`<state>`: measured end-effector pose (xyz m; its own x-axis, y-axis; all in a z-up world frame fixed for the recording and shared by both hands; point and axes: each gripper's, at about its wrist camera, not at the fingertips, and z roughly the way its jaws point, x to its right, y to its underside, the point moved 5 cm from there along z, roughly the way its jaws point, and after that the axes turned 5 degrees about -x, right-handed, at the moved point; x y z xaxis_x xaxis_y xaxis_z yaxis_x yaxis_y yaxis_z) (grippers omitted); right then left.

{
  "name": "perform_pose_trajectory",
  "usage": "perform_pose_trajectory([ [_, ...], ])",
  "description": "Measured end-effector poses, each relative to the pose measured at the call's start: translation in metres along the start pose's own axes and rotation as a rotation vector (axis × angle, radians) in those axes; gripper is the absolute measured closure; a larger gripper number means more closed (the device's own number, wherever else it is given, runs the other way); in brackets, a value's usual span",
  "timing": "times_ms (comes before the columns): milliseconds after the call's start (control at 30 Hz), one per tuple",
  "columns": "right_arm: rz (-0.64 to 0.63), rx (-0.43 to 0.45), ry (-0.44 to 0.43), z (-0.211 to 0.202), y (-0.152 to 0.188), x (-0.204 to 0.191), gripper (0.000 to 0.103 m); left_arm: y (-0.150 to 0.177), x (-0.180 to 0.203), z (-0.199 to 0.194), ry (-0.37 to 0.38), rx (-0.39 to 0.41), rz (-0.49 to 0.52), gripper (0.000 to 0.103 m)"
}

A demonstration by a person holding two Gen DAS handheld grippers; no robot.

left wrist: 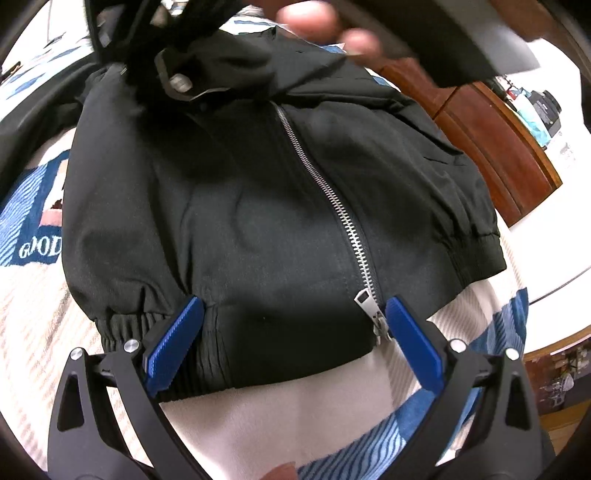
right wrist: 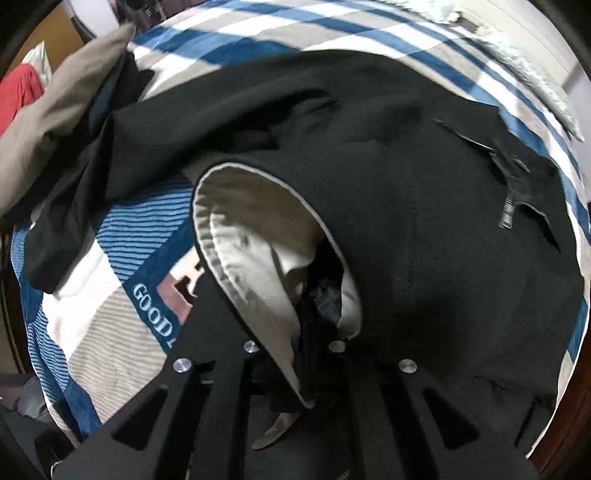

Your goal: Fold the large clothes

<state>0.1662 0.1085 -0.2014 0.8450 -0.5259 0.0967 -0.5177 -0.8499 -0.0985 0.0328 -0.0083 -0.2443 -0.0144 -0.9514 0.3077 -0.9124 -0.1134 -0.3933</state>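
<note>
- Left wrist view: a black jacket (left wrist: pixel 229 192) lies front-up on a bed, zipped shut, its silver zipper (left wrist: pixel 325 188) running from the collar down to the elastic hem (left wrist: pixel 162 328).
- The zipper pull (left wrist: pixel 373 306) hangs at the hem, just beside the right blue pad of the left tongs (left wrist: pixel 295 314).
- The left tongs stand wide, both blue pads (left wrist: pixel 173 343) resting at the hem; one pad touches the gathered elastic and the other sits at the zipper's foot. No cloth is pinched between them.
- At the top of that view the jacket's hood or collar area is lifted, with a dark furry trim (left wrist: pixel 147 44) and a metal snap (left wrist: pixel 179 83) showing. Blurred fingertips (left wrist: pixel 314 22) and a dark housing cross the top edge.
- Right wrist view: the right tongs (right wrist: pixel 295 332) are buried in the same jacket (right wrist: pixel 424 240); a fold of black cloth with pale grey lining (right wrist: pixel 255 236) drapes between and over the arms. Whether they are clamped on it cannot be told, since the tips are hidden.
- A side pocket zipper (right wrist: pixel 506 199) shows on the black cloth to the right.
- Under the jacket lies a bedspread (right wrist: pixel 122 258) in blue, white and tan stripes with the word "GOOD" on a blue band.
- A tan garment (right wrist: pixel 62 110) sits at the upper left beside the jacket's sleeve, with something red (right wrist: pixel 18 96) beyond it.
- In the left wrist view, reddish wooden furniture (left wrist: pixel 491 147) stands beyond the bed on the right.
</note>
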Motion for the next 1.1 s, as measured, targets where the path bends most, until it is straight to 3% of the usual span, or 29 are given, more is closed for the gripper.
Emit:
perform_pose_trajectory([
  [233,0.063,-0.065,-0.042,0.042,-0.003,-0.001,0.095,0.000,0.003,0.004,-0.034,-0.002,0.000,0.006],
  [433,0.167,0.108,0.007,-0.005,-0.024,0.027,0.096,0.000,0.005,0.006,-0.029,-0.002,0.004,0.006],
  [500,0.153,0.085,0.056,-0.003,-0.029,0.032,0.096,0.000,0.005,0.007,-0.033,-0.007,0.002,0.006],
  [600,0.127,-0.029,0.090,0.029,-0.029,0.031,0.094,-0.001,0.006,0.009,-0.042,-0.012,0.001,0.006],
  [667,0.089,-0.034,0.130,0.036,-0.028,0.027,0.091,-0.001,0.005,0.007,-0.044,-0.014,0.007,0.006],
  [733,0.141,-0.039,0.097,0.030,-0.027,0.032,0.088,-0.002,0.006,0.007,-0.037,-0.015,0.005,0.006],
  [800,0.188,-0.019,0.011,0.013,-0.023,0.038,0.070,-0.003,0.004,0.006,-0.032,-0.015,0.002,0.006],
  [833,0.178,-0.001,-0.033,0.003,-0.024,0.038,0.041,-0.003,0.004,0.005,-0.030,-0.012,0.003,0.006],
  [867,0.155,0.029,-0.085,-0.011,-0.022,0.034,0.020,-0.004,0.004,0.004,-0.029,-0.010,0.004,0.006],
  [933,0.121,0.083,-0.137,-0.035,-0.020,0.029,0.010,-0.006,0.003,0.000,-0.018,0.004,0.001,0.006],
  [1033,0.137,0.143,-0.188,-0.068,-0.018,0.035,0.008,-0.010,0.003,-0.007,-0.025,0.034,0.005,0.006],
  [1100,0.186,0.220,-0.293,-0.093,-0.017,0.045,0.007,-0.011,0.003,-0.011,-0.038,0.048,0.015,0.006],
])
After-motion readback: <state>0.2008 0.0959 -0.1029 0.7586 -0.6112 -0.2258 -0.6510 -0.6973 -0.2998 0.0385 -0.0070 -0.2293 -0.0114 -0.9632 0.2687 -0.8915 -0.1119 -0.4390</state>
